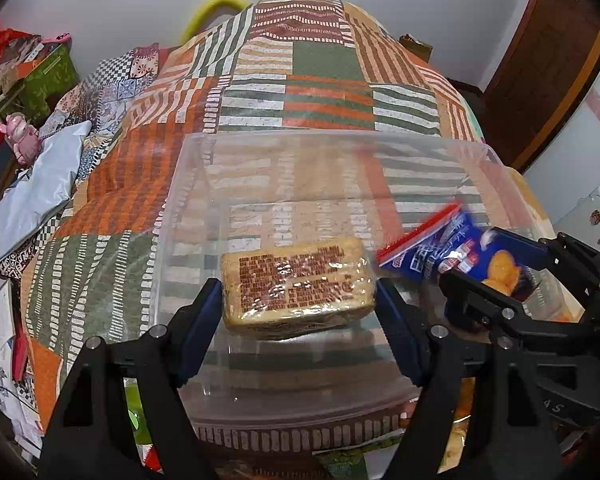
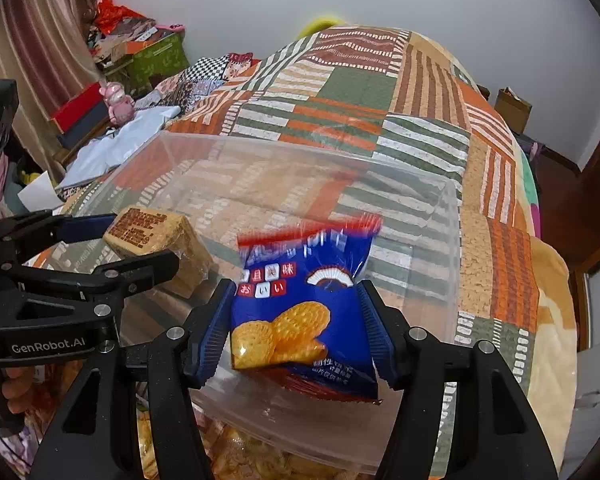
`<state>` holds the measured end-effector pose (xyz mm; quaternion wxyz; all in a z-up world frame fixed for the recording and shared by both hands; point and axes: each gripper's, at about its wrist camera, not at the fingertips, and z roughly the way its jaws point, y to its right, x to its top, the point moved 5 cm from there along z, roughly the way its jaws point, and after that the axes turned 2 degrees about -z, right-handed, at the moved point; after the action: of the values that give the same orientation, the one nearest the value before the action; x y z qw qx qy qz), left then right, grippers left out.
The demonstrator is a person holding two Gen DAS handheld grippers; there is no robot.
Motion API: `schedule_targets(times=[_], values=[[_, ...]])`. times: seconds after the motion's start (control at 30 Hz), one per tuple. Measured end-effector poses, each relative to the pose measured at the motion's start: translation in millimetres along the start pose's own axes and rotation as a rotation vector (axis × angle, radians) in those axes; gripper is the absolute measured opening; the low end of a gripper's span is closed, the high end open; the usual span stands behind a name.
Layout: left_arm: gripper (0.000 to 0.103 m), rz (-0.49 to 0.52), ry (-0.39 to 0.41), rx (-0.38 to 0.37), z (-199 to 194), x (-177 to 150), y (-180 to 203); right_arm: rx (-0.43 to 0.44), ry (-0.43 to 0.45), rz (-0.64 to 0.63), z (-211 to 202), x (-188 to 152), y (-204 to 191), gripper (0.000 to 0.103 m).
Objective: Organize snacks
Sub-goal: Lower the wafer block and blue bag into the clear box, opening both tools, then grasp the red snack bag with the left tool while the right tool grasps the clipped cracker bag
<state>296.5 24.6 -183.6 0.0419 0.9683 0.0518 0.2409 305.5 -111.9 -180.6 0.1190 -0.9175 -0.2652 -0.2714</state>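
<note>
A clear plastic bin [image 1: 320,136] [image 2: 300,148] sits on a patchwork quilt. My left gripper [image 1: 298,286] [image 2: 144,240] is shut on a tan biscuit pack [image 1: 296,308] [image 2: 156,232] in clear wrap with brown print. It holds the pack by its two ends over the bin's left half. My right gripper [image 2: 296,286] [image 1: 476,258] is shut on a blue snack packet [image 2: 300,320] [image 1: 440,248] with a red top strip and pictured crackers. That packet hangs over the bin's near right part, and its upper edge is blurred.
The quilt [image 1: 320,64] covers a bed that runs far back. Several loose snack bags [image 2: 236,456] lie at the bin's near edge. A pink toy [image 2: 118,102], a green box [image 2: 156,56] and a white bag [image 1: 36,188] are on the left; a wooden door [image 1: 540,80] is on the right.
</note>
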Motion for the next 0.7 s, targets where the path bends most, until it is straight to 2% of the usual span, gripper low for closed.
schedule_targets(times=[0.3,0.47,0.57,0.7], values=[[0.076,-0.006,0.073,-0.025,-36,1,-4,-0.008,0.043,-0.003,-19,-1,-3,0.063],[0.077,-0.004,0.135,-0.025,-68,-5,-10,-0.027,0.116,-0.018,-49,-2,-9,0.070],[0.078,-0.002,0.168,-0.035,-89,-11,-13,-0.019,0.166,-0.017,-70,-4,-12,0.071],[0.086,-0.004,0.214,-0.036,-114,-21,-17,-0.002,0.220,-0.008,-95,-10,-15,0.071]])
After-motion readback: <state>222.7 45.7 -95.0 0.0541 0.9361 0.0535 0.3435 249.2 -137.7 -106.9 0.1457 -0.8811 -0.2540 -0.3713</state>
